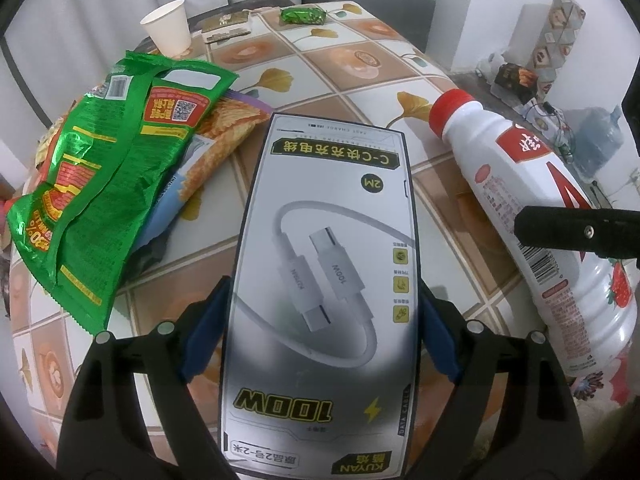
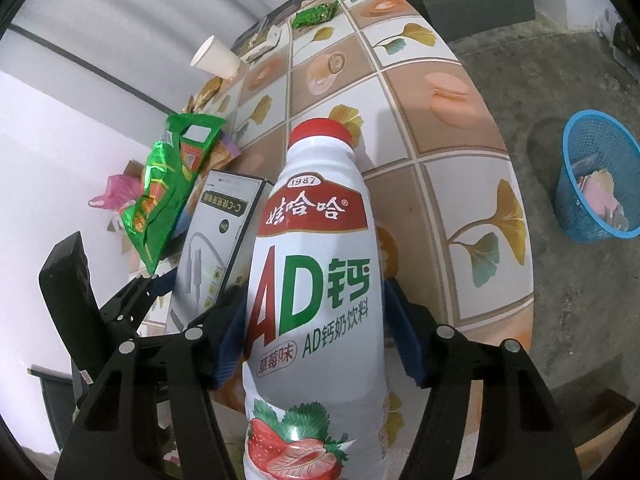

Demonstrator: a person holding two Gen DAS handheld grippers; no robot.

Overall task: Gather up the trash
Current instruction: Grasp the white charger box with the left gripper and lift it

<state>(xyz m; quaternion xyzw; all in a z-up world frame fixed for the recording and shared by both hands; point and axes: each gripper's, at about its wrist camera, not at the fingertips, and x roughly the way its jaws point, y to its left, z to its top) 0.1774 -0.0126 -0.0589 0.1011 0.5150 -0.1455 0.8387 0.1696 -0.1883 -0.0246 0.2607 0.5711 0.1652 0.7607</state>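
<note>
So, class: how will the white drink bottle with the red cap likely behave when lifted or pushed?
The bottle looks like rigid plastic, so probably stiff. Its smooth, glossy label may be slippery. Being round-bodied, it could roll if nudged across the table.

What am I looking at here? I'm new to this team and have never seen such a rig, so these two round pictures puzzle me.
There is no robot: a person holds one hand-held gripper in each hand, with a wide-angle camera on each looking along its two fingers. That is why the pictures look round and bent.

The left camera shows the left hand-held gripper clamping a cable box. The right camera shows the right hand-held gripper, whose pads appear to press on a strawberry milk bottle.

Below is a table with a patterned cloth. On it lie a green snack bag, other wrappers and a paper cup. A blue basket stands on the floor.
</note>
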